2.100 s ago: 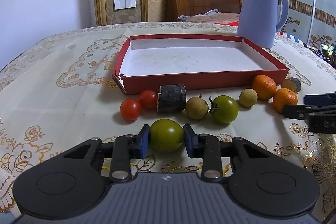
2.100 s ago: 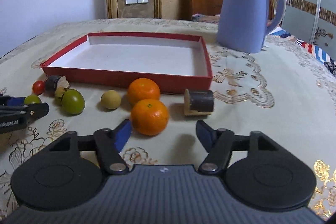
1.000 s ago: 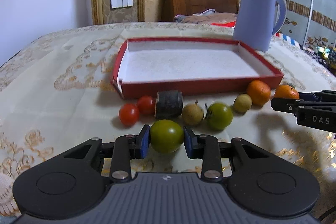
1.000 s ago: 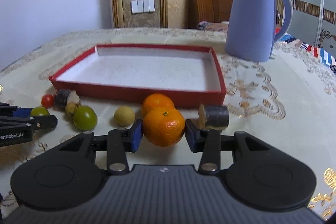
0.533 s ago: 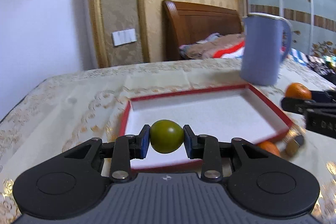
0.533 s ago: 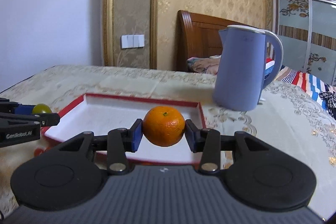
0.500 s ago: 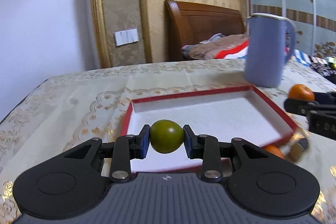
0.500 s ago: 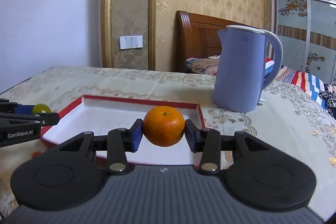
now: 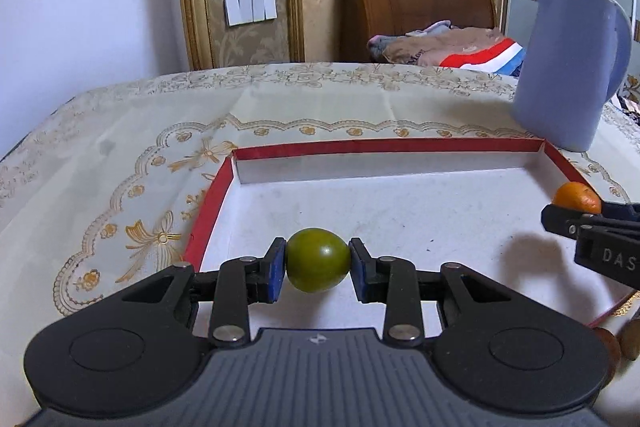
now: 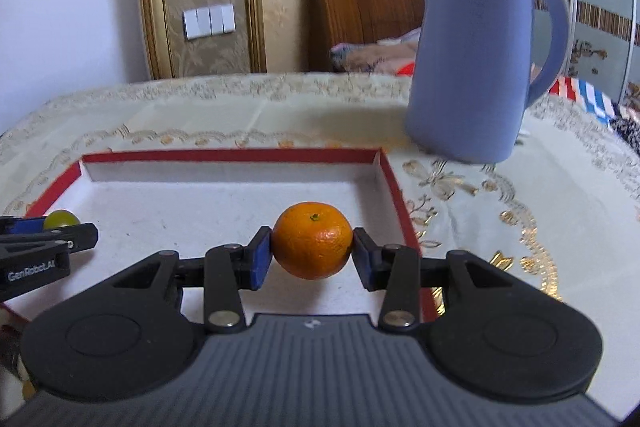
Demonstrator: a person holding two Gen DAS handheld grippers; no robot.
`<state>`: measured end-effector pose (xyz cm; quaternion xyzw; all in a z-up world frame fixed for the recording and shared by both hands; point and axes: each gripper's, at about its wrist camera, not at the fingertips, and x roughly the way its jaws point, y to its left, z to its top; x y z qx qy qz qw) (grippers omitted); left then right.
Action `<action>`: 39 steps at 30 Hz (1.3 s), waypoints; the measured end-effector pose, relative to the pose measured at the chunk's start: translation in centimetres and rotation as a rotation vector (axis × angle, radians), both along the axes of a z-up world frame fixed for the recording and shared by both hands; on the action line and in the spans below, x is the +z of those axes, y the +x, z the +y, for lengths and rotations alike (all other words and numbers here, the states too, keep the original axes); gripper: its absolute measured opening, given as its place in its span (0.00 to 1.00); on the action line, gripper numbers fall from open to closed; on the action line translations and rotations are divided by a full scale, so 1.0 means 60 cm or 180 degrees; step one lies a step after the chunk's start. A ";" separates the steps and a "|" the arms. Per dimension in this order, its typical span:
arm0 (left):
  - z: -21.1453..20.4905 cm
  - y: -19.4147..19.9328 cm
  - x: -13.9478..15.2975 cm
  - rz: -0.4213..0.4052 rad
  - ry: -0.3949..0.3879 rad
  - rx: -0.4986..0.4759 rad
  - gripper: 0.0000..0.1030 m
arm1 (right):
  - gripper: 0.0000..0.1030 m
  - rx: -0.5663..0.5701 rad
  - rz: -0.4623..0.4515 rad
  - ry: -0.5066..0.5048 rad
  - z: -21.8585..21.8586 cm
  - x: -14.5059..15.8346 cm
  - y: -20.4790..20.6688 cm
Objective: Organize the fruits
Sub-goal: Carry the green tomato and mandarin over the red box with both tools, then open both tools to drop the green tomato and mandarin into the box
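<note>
My left gripper (image 9: 318, 265) is shut on a green tomato (image 9: 318, 259), held in the air over the near left part of the red tray (image 9: 212, 211) with its white floor. My right gripper (image 10: 313, 253) is shut on an orange (image 10: 313, 240) and hovers over the tray's (image 10: 394, 195) near right part. In the left wrist view the orange (image 9: 576, 197) and the right gripper (image 9: 588, 223) show at the right edge. In the right wrist view the green tomato (image 10: 60, 219) and the left gripper (image 10: 40, 231) show at the left edge. The tray holds no fruit.
A tall blue jug (image 10: 476, 59) stands on the cream patterned tablecloth (image 9: 120, 147) just beyond the tray's far right corner. Brownish fruits (image 9: 624, 343) peek in at the lower right of the left wrist view. A wooden headboard and bedding lie behind the table.
Both grippers lifted their fruits off the table and carried them forward over the tray. The row of fruit in front of the tray has dropped out of sight.
</note>
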<state>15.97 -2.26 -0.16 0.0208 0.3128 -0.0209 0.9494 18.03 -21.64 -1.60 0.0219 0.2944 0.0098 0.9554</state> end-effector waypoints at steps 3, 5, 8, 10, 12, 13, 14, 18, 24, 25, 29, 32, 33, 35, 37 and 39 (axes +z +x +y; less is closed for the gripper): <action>-0.002 0.007 0.000 -0.0008 0.0002 -0.0002 0.32 | 0.39 0.0003 0.0022 0.0002 0.003 -0.005 0.006; -0.006 0.014 -0.003 0.0006 0.0035 0.0026 0.32 | 0.39 0.0005 0.0022 -0.0048 0.008 -0.006 0.011; -0.006 0.024 -0.009 0.0083 -0.0009 0.0002 0.32 | 0.39 0.0007 0.0091 -0.0022 0.007 -0.011 0.020; -0.006 0.030 -0.013 0.0127 0.0006 0.0004 0.32 | 0.39 -0.0008 0.0138 -0.0035 0.007 -0.016 0.026; -0.007 0.034 -0.019 0.0164 0.0023 0.0012 0.32 | 0.39 -0.0030 0.0165 -0.0031 0.006 -0.019 0.030; -0.006 0.036 -0.020 0.0161 0.0020 0.0013 0.32 | 0.39 -0.0029 0.0159 -0.0039 0.006 -0.019 0.031; -0.006 0.036 -0.019 0.0149 0.0022 0.0026 0.33 | 0.39 -0.0030 0.0155 -0.0058 0.007 -0.020 0.031; -0.006 0.036 -0.020 0.0136 0.0031 0.0024 0.33 | 0.39 -0.0042 0.0149 -0.0057 0.008 -0.021 0.031; -0.006 0.029 -0.016 0.0028 0.0015 0.0006 0.52 | 0.40 -0.0054 0.0144 -0.0039 0.007 -0.021 0.034; -0.006 0.027 -0.014 -0.0006 -0.0006 -0.0002 0.57 | 0.40 -0.0052 0.0143 -0.0045 0.007 -0.021 0.034; -0.011 0.018 -0.007 -0.0155 0.0023 -0.0025 0.68 | 0.66 -0.0077 0.0077 -0.0061 0.009 -0.019 0.030; -0.013 0.016 -0.008 -0.0168 0.0057 -0.0032 0.68 | 0.66 -0.0076 0.0003 -0.0072 0.009 -0.015 0.025; -0.012 0.015 -0.007 -0.0170 0.0040 -0.0046 0.68 | 0.66 -0.0081 -0.0006 -0.0068 0.009 -0.014 0.024; -0.010 0.013 -0.005 -0.0191 -0.0003 -0.0054 0.68 | 0.73 -0.0099 -0.0014 -0.0058 0.008 -0.016 0.023; -0.008 0.009 -0.004 -0.0224 -0.0020 -0.0059 0.68 | 0.75 -0.0126 -0.0022 -0.0047 0.006 -0.017 0.022; -0.007 0.006 -0.005 -0.0243 -0.0001 -0.0058 0.68 | 0.75 -0.0141 -0.0038 -0.0010 0.002 -0.016 0.018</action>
